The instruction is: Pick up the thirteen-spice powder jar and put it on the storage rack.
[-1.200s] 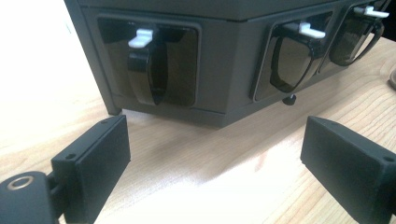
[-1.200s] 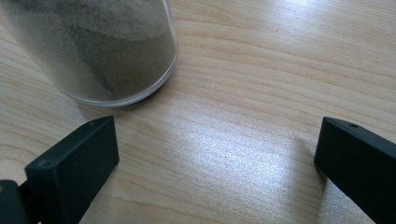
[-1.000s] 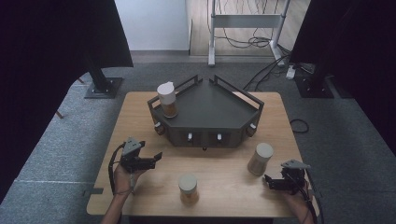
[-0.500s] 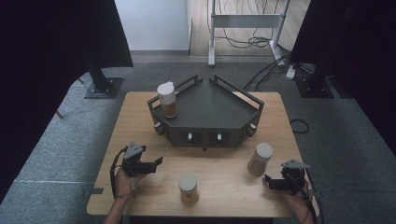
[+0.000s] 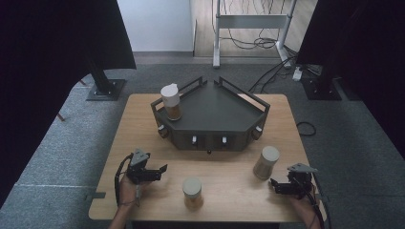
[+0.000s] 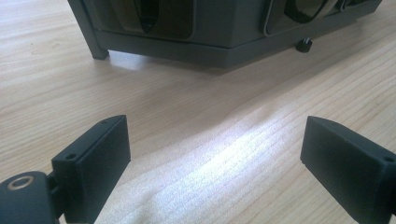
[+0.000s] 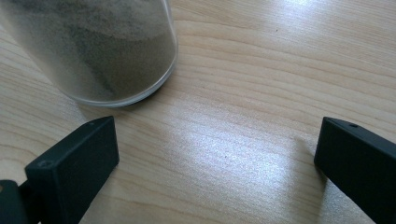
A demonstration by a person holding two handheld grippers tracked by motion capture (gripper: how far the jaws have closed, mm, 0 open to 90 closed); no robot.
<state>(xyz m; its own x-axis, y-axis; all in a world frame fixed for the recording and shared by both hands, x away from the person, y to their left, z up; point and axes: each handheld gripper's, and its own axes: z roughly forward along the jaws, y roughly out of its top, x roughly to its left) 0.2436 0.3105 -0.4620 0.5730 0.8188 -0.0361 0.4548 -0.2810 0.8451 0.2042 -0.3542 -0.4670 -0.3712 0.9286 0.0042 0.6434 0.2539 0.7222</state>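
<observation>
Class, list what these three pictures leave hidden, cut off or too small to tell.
1. Jar, right gripper view: top cut off by the frame's upper edge.
2. Tray, left gripper view: only its lower front is in frame.
3. Jar fillings, high view: too small to identify.
4. Right gripper, high view: fingers too small to judge.

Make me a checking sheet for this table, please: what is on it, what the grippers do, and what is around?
Surface: light wooden table, bare wood between the things.
Job's things: three capped glass jars of brown powder; one on the dark grey angular tray, one at the near edge, one by the right gripper.
Clutter: nothing seen.
Grippers: left gripper and right both open, holding nothing.
Cables: black cable trails from left gripper; more on the floor.
Surroundings: grey carpet, black curtains.
</observation>
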